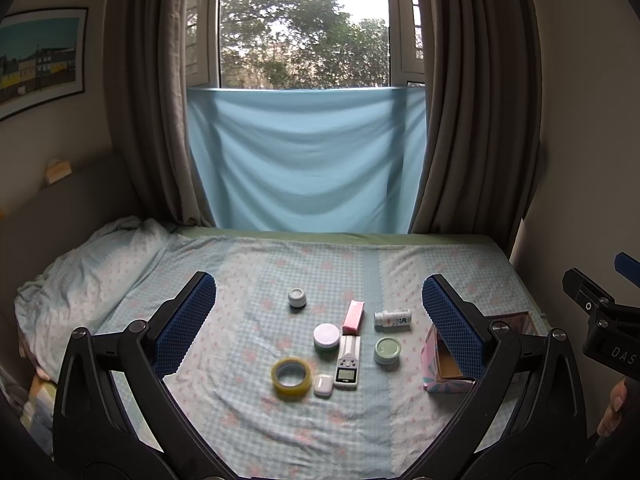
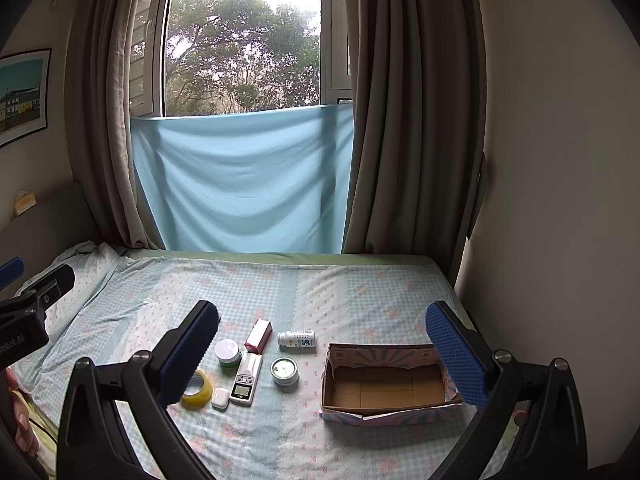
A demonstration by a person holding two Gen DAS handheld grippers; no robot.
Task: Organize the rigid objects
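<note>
Showing the box (image 2: 386,390) interior, right view; both grippers gape wide, empty.

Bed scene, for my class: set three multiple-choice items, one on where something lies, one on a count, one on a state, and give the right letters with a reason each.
1. Where does the tape roll lie?
A. Inside the box
B. On the bed beside the earbud case
C. On top of the pink carton

2. How many round jars are on the bed?
A. One
B. Five
C. Three

3. What is the state of the box?
A. Open and empty
B. Closed with a lid
C. Full of jars

Answers:
1 B, the roll rests on the sheet just left of the white case.
2 C, there is a small jar at the back, a white-lidded jar and a green-lidded jar.
3 A, the right wrist view shows its bare cardboard floor with nothing in it.
</note>
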